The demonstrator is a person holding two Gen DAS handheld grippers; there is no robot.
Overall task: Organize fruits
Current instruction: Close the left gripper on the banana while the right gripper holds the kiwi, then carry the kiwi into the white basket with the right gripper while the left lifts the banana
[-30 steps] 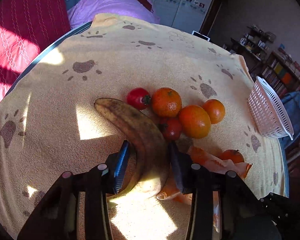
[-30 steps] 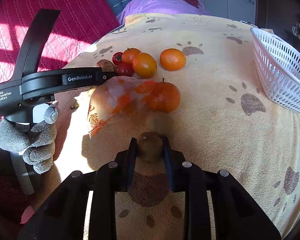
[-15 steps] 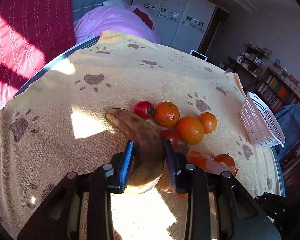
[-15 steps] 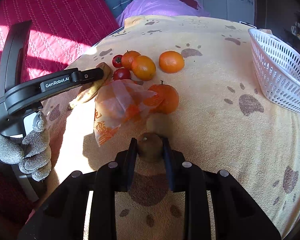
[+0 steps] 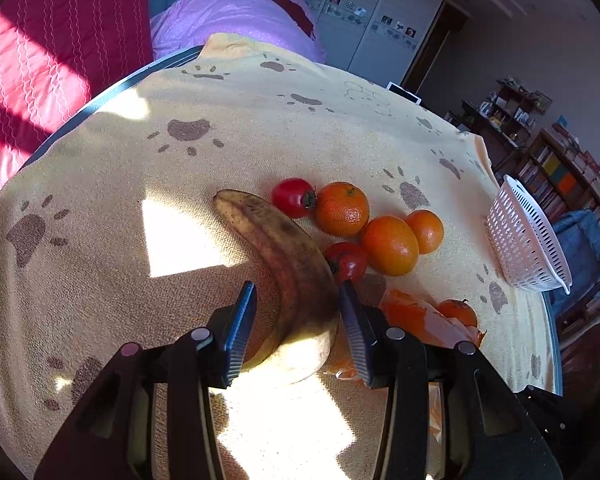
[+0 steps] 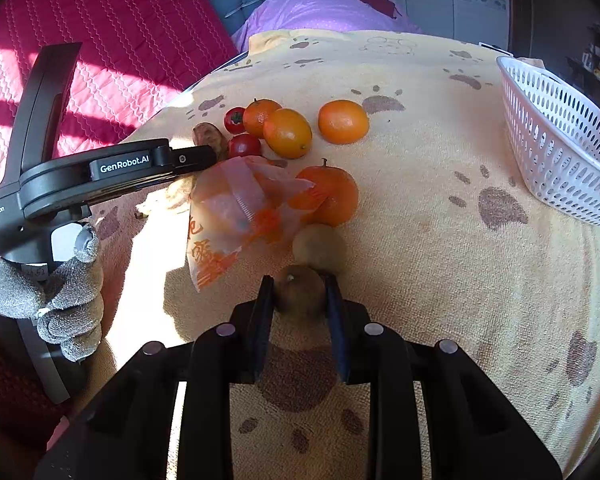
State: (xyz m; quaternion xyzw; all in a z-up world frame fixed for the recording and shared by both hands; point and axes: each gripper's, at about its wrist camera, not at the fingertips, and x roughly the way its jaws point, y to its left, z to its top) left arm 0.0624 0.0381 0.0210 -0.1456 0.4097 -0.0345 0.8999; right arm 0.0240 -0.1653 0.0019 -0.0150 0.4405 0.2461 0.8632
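A brown-spotted banana lies on the paw-print cloth between the fingers of my left gripper, which is open around it with gaps on both sides. Two red tomatoes and three oranges lie just beyond. My right gripper is shut on a brown kiwi. A second kiwi lies just ahead, beside an orange and an orange plastic bag.
A white perforated basket stands at the table's right edge and also shows in the left wrist view. A bed with a red cover is to the left. Bookshelves stand beyond the table.
My left gripper lifted the banana slightly, then set it down and opened. The right gripper has stayed shut on the kiwi and drew back a little.
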